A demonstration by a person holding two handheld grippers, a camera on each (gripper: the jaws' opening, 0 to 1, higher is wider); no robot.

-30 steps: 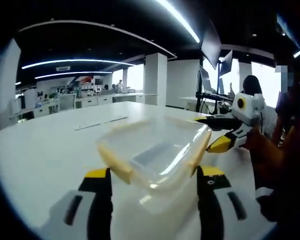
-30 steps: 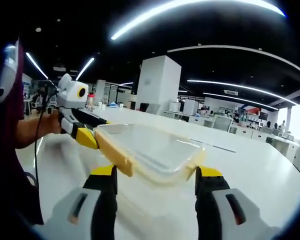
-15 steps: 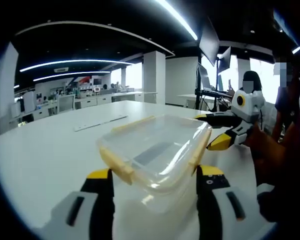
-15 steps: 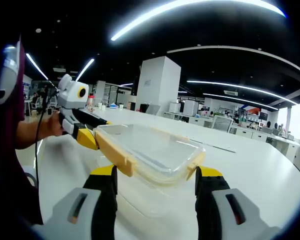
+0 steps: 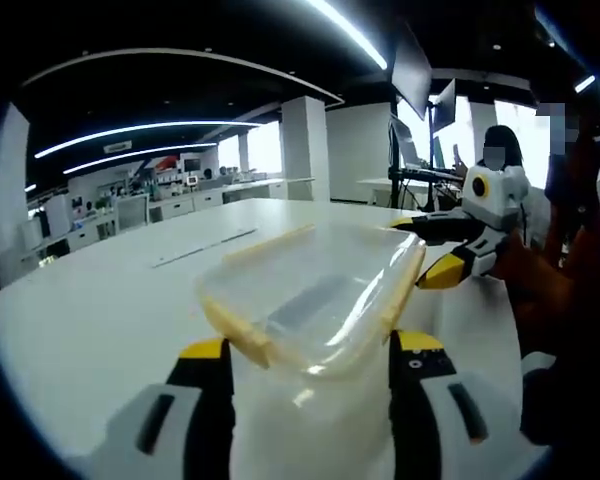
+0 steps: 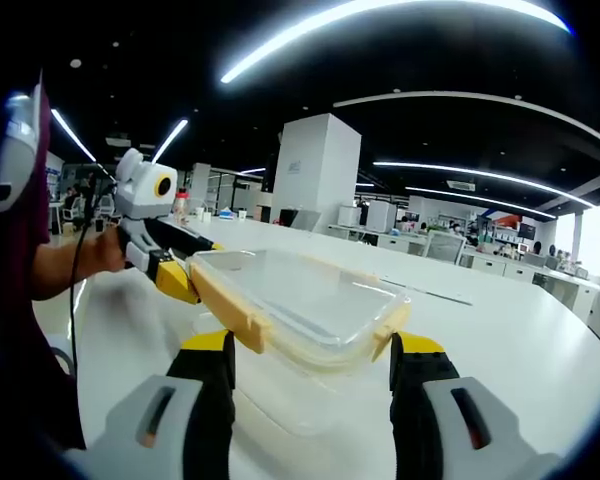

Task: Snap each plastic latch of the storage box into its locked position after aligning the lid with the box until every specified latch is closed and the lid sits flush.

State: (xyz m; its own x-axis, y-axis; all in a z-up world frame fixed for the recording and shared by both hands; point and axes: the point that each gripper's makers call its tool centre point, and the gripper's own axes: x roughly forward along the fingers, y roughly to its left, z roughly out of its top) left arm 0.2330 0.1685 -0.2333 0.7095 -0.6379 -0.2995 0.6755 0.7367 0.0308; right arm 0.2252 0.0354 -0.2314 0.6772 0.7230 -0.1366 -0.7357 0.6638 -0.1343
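Left gripper view has the white bench [image 5: 90, 310] carrying the clear storage box [image 5: 310, 300], lid [image 6: 300, 290] seated, between spread jaws of the left gripper [image 5: 310, 350]. Right gripper [image 6: 310, 350] likewise straddles it, unclamped. Yellow latches [image 6: 230, 310] apparently remain unsnapped, so locking seems ahead.

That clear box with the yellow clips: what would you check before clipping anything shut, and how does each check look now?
1. Lid on the storage box: looks seated, flushness cannot tell.
2. Near latch: flared outward, not ok.
3. Left gripper open astride the box end: ok.
4. Right gripper open astride the opposite end: ok.
5. Table beside the box free of clutter: ok.
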